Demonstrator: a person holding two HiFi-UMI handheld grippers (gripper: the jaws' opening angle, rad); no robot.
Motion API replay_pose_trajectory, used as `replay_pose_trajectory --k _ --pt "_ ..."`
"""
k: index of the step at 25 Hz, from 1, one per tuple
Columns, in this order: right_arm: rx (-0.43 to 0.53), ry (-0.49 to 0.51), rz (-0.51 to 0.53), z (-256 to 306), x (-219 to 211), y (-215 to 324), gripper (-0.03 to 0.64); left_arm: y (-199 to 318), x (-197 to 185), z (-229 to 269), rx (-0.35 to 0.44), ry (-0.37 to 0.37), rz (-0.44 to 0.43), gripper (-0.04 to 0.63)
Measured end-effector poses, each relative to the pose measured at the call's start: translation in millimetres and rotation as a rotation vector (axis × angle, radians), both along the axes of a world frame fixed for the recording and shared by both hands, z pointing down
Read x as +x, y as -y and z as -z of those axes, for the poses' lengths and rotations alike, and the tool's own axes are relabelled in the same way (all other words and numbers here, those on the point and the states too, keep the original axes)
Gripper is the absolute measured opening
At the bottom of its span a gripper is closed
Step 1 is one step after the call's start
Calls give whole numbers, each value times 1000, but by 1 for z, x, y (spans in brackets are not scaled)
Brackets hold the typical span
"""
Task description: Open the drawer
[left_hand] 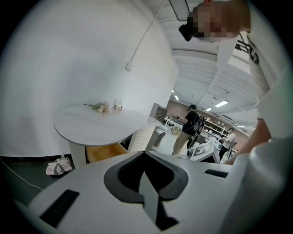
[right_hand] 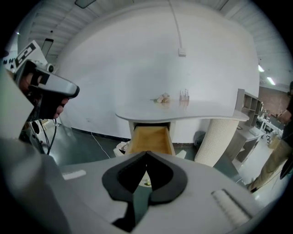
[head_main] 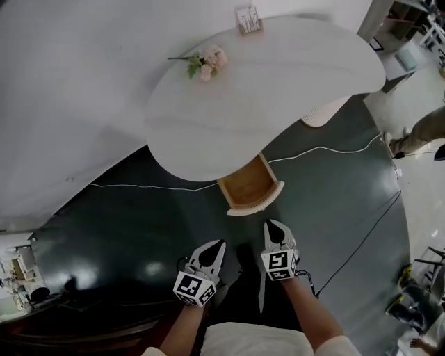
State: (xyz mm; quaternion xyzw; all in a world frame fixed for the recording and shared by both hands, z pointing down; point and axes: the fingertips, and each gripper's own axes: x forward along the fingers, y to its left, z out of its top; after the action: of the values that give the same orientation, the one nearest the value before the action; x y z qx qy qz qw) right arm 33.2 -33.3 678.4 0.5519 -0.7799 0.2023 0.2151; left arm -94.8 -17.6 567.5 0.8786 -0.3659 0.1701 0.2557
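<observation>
The drawer (head_main: pixel 249 186) stands pulled out from under the white table (head_main: pixel 278 104), its empty wooden inside showing behind a white front panel (head_main: pixel 256 207). Both grippers hang over the dark floor on the near side of it, apart from it. My left gripper (head_main: pixel 220 244) has its jaws together and holds nothing. My right gripper (head_main: pixel 272 224) is also shut and empty, just short of the drawer front. In the left gripper view the gripper (left_hand: pixel 145 153) points past the drawer (left_hand: pixel 103 151). In the right gripper view the gripper (right_hand: pixel 146 153) faces the open drawer (right_hand: pixel 151 137) head on.
A pink flower sprig (head_main: pixel 207 62) and a small holder (head_main: pixel 248 19) sit on the tabletop. A ribbed white pedestal (head_main: pixel 324 111) carries the table. A white cable (head_main: pixel 153 186) and a black cable (head_main: pixel 368 233) cross the floor. A person (head_main: pixel 417 135) stands at the right.
</observation>
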Motion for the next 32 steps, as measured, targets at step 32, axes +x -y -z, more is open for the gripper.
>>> replay_pose_trajectory --k 32 --pt "287 23 87 366 -47 -10 11 6 -100 269 284 -106 69 3"
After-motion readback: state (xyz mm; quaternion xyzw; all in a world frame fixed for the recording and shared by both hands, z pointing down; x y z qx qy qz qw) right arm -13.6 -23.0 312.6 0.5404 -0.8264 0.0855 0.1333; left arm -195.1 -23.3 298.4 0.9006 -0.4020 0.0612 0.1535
